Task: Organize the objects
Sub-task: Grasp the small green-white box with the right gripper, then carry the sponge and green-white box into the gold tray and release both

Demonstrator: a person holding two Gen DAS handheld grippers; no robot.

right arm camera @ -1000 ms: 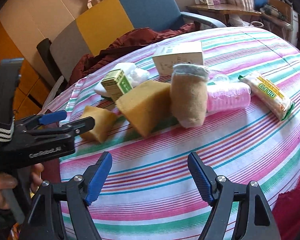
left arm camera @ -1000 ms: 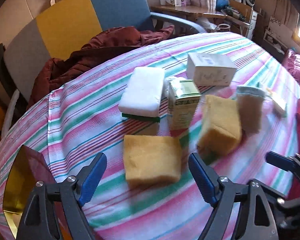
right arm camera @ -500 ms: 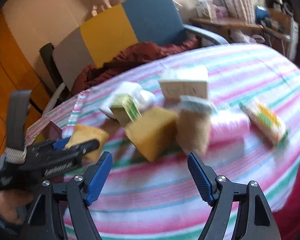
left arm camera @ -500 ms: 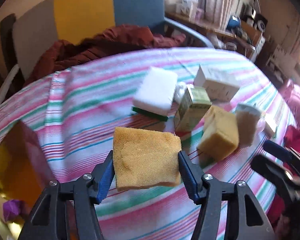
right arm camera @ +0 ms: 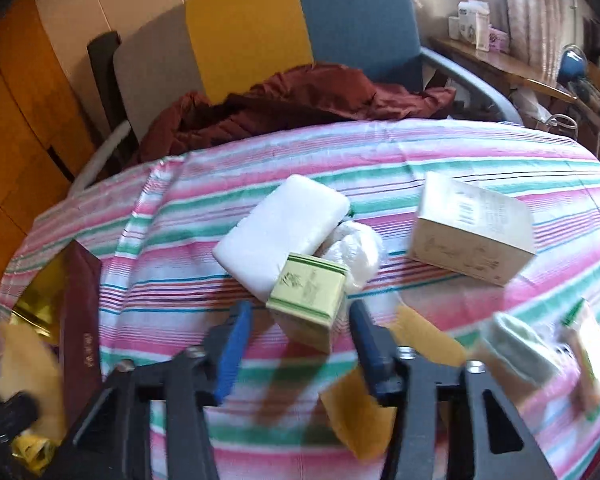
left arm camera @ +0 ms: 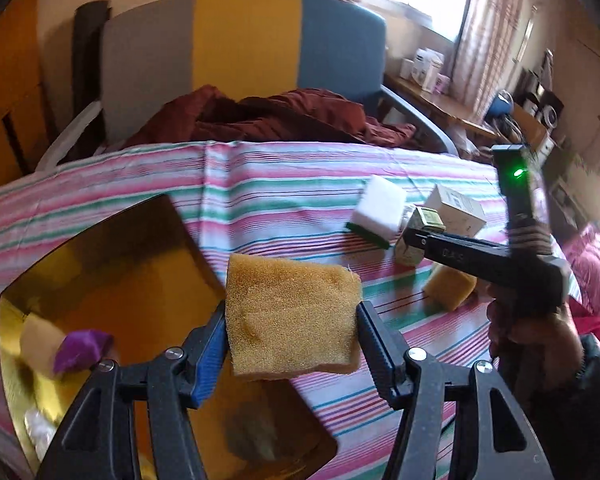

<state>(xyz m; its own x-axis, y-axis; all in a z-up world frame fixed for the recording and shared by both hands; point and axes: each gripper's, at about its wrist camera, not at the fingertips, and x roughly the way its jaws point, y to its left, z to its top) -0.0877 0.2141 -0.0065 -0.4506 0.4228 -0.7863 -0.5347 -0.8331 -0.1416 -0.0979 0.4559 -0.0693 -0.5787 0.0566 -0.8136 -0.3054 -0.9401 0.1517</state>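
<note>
My left gripper (left arm camera: 290, 320) is shut on a yellow sponge (left arm camera: 292, 316) and holds it in the air over the right edge of an open gold-lined box (left arm camera: 120, 280). A purple object (left arm camera: 80, 350) lies inside that box. My right gripper (right arm camera: 300, 316) has its jaws drawn in around a small green carton (right arm camera: 306, 292) standing on the striped tablecloth (right arm camera: 380, 160), with the pads at its sides. In the left wrist view the right gripper's black body (left arm camera: 480, 256) reaches over the same green carton (left arm camera: 420, 224), with a hand below it.
Behind the carton lie a white sponge (right arm camera: 280, 232), a crumpled plastic wad (right arm camera: 356, 248) and a white box (right arm camera: 472, 228). A second yellow sponge (right arm camera: 420, 332), a beige roll (right arm camera: 516, 344) and a packet (right arm camera: 588, 340) sit to the right. A chair with a maroon garment (left arm camera: 280, 116) stands behind the table.
The left gripper closed on the yellow sponge, lifted it and carried it left over the gold box. The right gripper swung left to the green carton and its jaws narrowed around it.
</note>
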